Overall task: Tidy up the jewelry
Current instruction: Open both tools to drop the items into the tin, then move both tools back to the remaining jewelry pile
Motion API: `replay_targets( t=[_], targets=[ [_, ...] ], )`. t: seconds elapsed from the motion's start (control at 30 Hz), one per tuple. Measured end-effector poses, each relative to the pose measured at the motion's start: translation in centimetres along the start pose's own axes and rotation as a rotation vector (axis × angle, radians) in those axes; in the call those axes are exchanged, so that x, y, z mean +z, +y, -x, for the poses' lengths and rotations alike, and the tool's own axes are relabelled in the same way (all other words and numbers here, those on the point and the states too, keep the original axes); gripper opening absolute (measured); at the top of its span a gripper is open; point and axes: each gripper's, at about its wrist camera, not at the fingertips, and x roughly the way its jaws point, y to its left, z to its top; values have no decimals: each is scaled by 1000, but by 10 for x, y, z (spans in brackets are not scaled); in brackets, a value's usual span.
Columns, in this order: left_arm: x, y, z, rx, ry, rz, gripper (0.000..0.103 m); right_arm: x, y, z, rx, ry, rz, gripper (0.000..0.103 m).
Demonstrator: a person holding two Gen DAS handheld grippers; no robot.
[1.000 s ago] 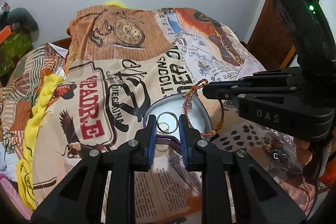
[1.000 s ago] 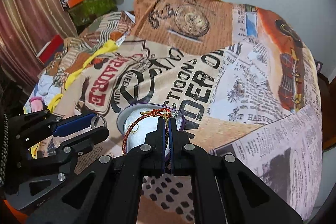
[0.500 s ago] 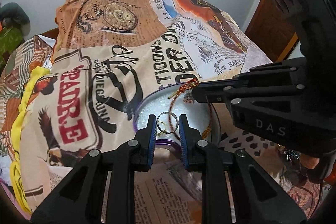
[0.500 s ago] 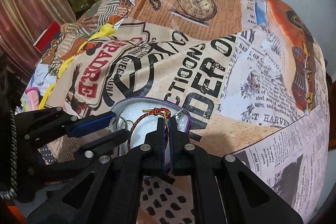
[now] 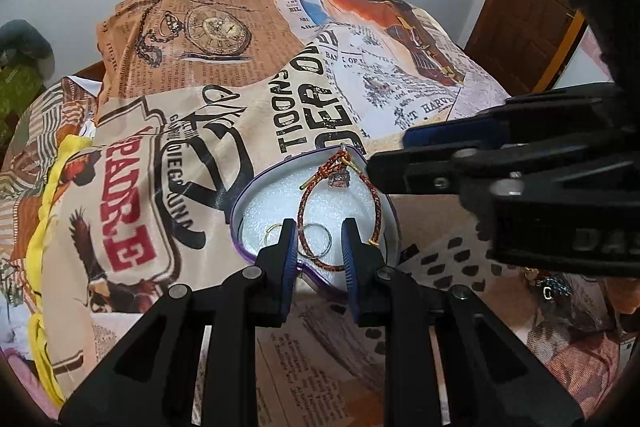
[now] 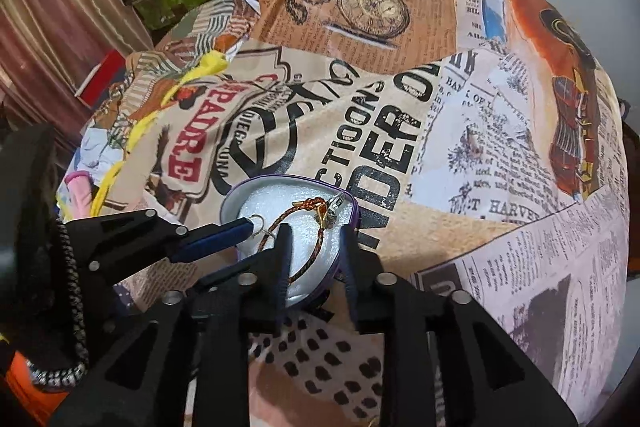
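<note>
From my left wrist view, my left gripper (image 5: 319, 245) hangs over the heart-shaped tin (image 5: 244, 195) on the bedspread (image 5: 168, 155), jaws spread a little with nothing pinched. Already inside I count one braided cord bracelet (image 5: 340, 183) and two rings (image 5: 318, 235). A small jewelry pile (image 5: 554, 289) by the right edge still waits, I judge.

From my right wrist view, my right gripper (image 6: 316, 247) is opening; the bracelet lies loose between the jaws in the tin. Only one ring shows here.
</note>
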Motion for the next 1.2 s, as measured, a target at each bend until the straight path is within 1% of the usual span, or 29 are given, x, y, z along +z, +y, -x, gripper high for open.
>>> replay_targets(
  t=[0.03,0.07,0.13,0.3,0.4,0.6,0.73,0.8,0.97,1.07,1.2],
  targets=[
    [0,0,3,2,-2,3,23,-1,1,4,0,-10,0,29],
    [0,0,6,3,-4,6,25,-2,2,9,-3,-21,2,29],
    [-1,0,14,7,-14,14,26,-5,4,16,-15,-35,10,29],
    [-1,0,41,17,-44,33,26,-13,7,39,-22,-77,7,29],
    [-3,-3,56,26,-62,30,26,-20,9,55,-44,-111,12,29],
    [-7,-20,91,38,-105,4,27,-37,15,84,-76,-164,30,29],
    [-12,-37,106,42,-128,-21,32,-52,17,103,-106,-202,49,29],
    [-15,-45,111,39,-134,-29,33,-59,17,109,-119,-215,54,29],
    [-23,-67,113,8,-132,-38,38,-79,10,122,-143,-239,52,29],
    [-29,-77,104,-7,-104,-44,39,-92,1,125,-169,-240,47,30],
    [-36,-87,83,-13,-47,-47,39,-106,-21,121,-185,-213,7,30]
  ],
)
